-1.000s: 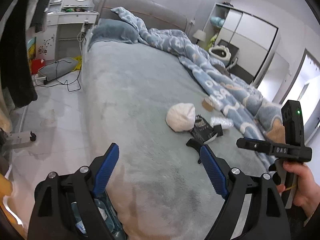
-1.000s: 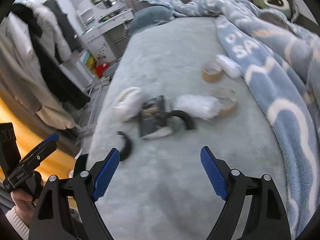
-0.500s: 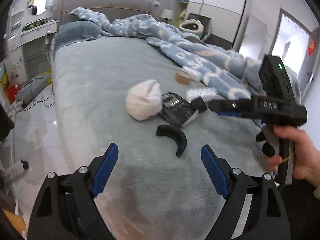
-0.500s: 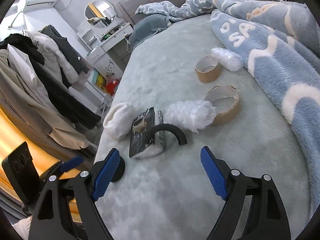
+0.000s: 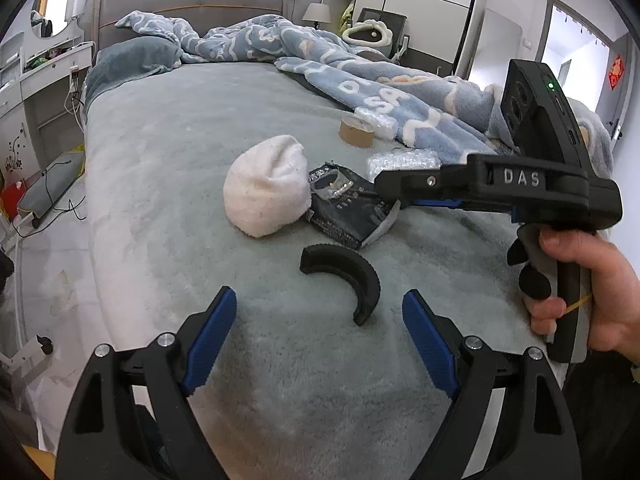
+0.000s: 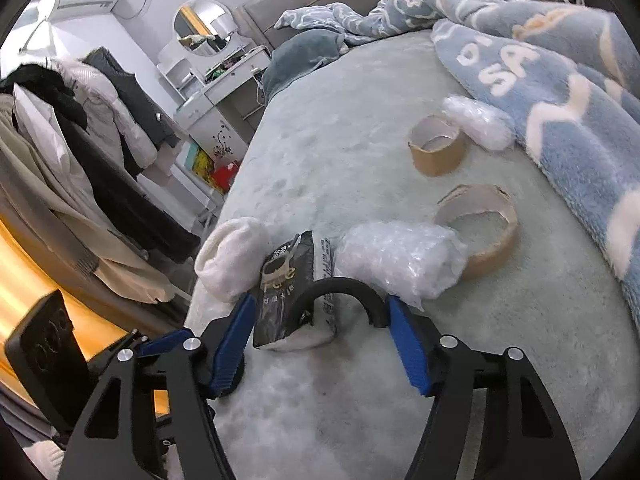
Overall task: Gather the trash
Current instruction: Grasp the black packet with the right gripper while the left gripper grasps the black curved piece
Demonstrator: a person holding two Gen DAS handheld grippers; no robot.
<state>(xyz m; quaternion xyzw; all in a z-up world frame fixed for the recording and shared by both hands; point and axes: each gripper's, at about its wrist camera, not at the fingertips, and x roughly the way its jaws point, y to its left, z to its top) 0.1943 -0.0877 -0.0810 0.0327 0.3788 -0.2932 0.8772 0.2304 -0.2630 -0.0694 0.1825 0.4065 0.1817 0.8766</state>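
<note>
Trash lies on the grey bed [image 5: 160, 168]. A black curved piece [image 5: 348, 276] lies just ahead of my open left gripper [image 5: 318, 332]. Behind it are a black packet [image 5: 348, 208], a white cloth ball [image 5: 266, 188], bubble wrap [image 5: 400, 160] and a cardboard tape ring [image 5: 356, 132]. In the right wrist view my right gripper [image 6: 320, 336] is open, its fingers either side of the black packet [image 6: 288, 288] and a second black curved piece [image 6: 340, 292]. Bubble wrap [image 6: 400, 260], a torn ring [image 6: 480, 232], a whole ring [image 6: 436, 152] and the cloth ball [image 6: 232, 256] lie beyond.
A blue patterned blanket [image 6: 560, 112] covers the bed's right side. A coat rack with clothes [image 6: 80, 152] and a white dresser [image 6: 216, 96] stand left of the bed. The bed's near edge drops to the floor [image 5: 48, 264] on the left.
Both grippers have moved in toward the trash pile. The right gripper now straddles the black packet and curved piece. The left gripper has swung right, over the bed.
</note>
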